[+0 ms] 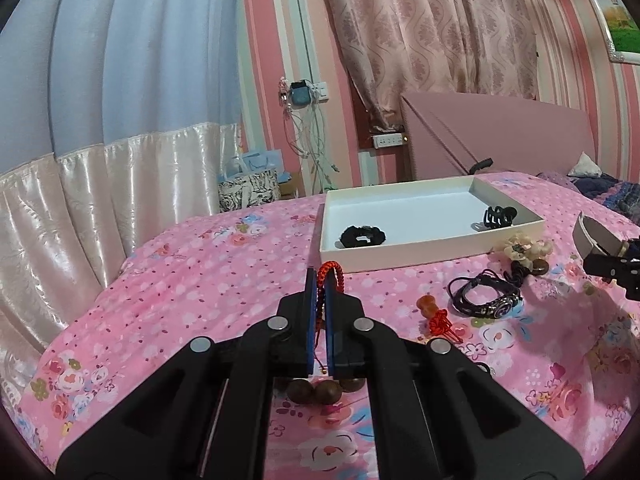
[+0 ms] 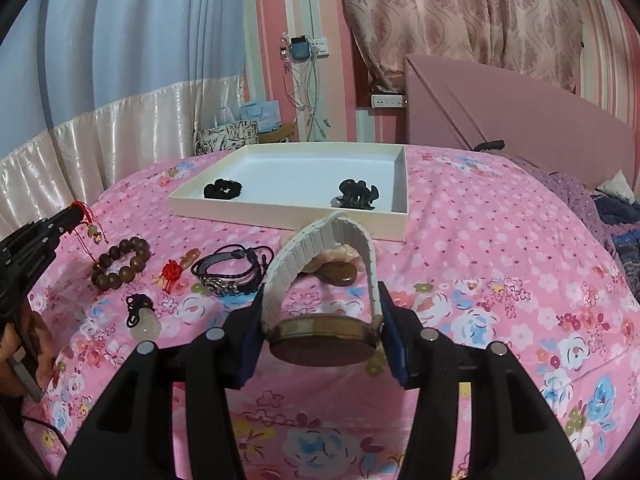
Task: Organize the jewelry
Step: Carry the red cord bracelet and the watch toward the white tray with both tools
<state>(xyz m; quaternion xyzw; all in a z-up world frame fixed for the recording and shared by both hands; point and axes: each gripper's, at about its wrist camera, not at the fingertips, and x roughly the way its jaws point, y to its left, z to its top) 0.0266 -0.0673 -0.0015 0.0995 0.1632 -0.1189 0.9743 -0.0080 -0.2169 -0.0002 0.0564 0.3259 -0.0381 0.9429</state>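
Left wrist view: left gripper [image 1: 319, 280] is clamping a red braided cord [image 1: 325, 271], jaws together on it; white tray [image 1: 400, 254] is lying at 1 o'clock w/ black scrunchie [image 1: 362, 236] inside.

Right wrist view: right gripper [image 2: 322, 312] is pinching a white-strap watch [image 2: 324, 338] — jaws partway apart on its case; tray at 12 o'clock, wooden bead bracelet [image 2: 120, 262] at 10 o'clock.

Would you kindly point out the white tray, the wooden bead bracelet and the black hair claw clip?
white tray [image 2: 280, 211]: right wrist view, on its near outer wall.
wooden bead bracelet [image 2: 105, 261]: right wrist view, on a left-side bead.
black hair claw clip [image 2: 356, 194]: right wrist view, on its body.
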